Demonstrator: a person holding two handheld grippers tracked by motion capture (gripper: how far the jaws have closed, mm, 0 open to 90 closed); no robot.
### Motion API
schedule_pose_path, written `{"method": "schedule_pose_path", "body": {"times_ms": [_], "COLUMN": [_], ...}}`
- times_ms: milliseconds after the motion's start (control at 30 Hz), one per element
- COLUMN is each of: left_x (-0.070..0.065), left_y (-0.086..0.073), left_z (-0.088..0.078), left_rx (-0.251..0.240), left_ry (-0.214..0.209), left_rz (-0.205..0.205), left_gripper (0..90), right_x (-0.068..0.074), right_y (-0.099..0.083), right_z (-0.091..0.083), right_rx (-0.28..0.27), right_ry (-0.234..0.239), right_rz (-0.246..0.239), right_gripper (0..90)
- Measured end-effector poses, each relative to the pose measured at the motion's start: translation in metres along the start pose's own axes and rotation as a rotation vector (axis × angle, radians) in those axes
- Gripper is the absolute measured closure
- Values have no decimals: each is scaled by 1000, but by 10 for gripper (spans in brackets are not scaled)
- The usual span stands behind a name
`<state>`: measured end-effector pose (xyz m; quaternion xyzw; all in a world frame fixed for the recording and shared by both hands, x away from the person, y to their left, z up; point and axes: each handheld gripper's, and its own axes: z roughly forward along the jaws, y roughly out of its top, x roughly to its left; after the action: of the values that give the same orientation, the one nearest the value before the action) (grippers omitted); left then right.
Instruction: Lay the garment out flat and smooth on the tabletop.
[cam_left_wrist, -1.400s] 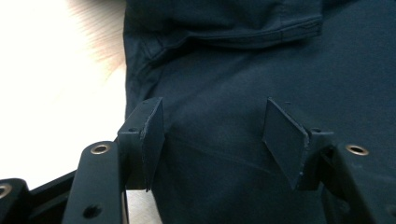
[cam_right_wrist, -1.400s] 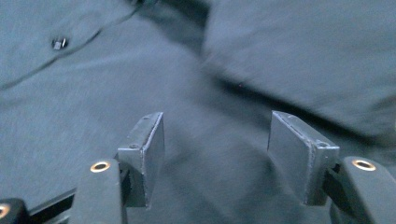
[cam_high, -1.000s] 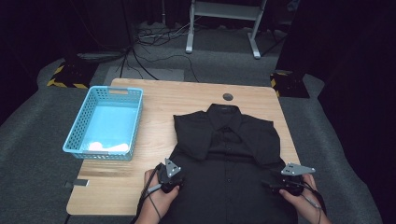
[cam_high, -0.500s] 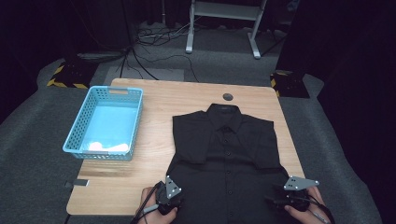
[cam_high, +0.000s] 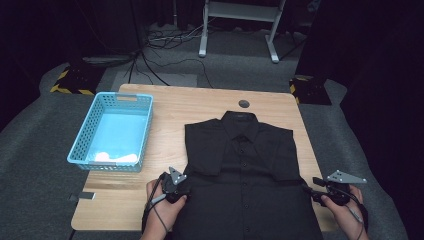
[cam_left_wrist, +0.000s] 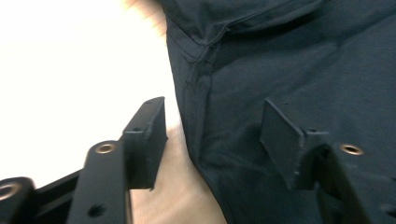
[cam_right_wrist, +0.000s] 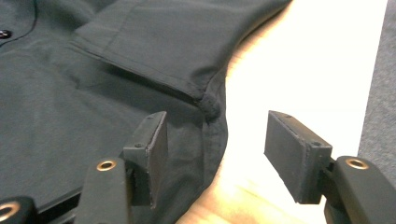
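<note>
Left gripper (cam_high: 181, 189) and right gripper (cam_high: 312, 192), jaws spread astride the black shirt (cam_high: 240, 165) side seams; if closed shallowly, only a hem edge could be pinched and slip.

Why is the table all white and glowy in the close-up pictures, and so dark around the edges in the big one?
Left gripper view: the light wooden table is washed out to white beside the black button-up shirt. Right gripper view: the same glare. High view: the table shows its wood colour, while the room behind is nearly black and the shirt's folds are hard to read.
</note>
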<state>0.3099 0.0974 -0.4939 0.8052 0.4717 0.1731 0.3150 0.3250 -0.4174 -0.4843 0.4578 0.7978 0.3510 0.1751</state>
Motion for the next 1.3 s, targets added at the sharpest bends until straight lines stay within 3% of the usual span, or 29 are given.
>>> {"method": "schedule_pose_path", "body": {"times_ms": [33, 100, 200, 300, 500, 567, 600, 667, 767, 900, 1000, 1133, 1300], "left_x": [0, -2, -4, -6, -14, -15, -14, -13, -14, -18, -21, -25, -28], "left_y": [1, 3, 1, -3, -13, -14, -13, -10, -2, 11, 20, 29, 38], "left_z": [0, -2, -6, -11, -24, -27, -28, -29, -28, -23, -17, -9, 2], "left_rx": [2, 17, 31, 43, 87, 91, 76, 43, -6, -36, -48, -62, -76], "left_ry": [0, -10, -20, -38, -77, -66, -54, -34, -17, -19, -23, -22, -17], "left_rz": [3, 22, 44, 61, 89, 101, 99, 87, 85, 88, 93, 104, 114], "left_gripper": [446, 596, 771, 834, 836, 780, 698, 537, 446, 424, 418, 403, 386], "right_x": [0, 2, 8, 11, 17, 18, 19, 20, 24, 33, 38, 40, 42], "right_y": [0, 1, 1, 0, -11, -13, -13, -10, 0, 17, 29, 38, 32], "right_z": [3, 7, 6, 1, -14, -18, -20, -22, -23, -14, 0, 24, 47], "right_rx": [14, 51, 83, 114, 164, 180, 181, 136, 56, -23, -41, -31, 10], "right_ry": [5, 33, 34, 47, 87, 93, 89, 75, 78, 72, 72, 59, 46], "right_rz": [-6, -23, -62, -71, -67, -72, -72, -59, -38, -38, -46, -71, -85], "right_gripper": [463, 624, 814, 855, 861, 820, 754, 611, 492, 434, 414, 373, 340]}}
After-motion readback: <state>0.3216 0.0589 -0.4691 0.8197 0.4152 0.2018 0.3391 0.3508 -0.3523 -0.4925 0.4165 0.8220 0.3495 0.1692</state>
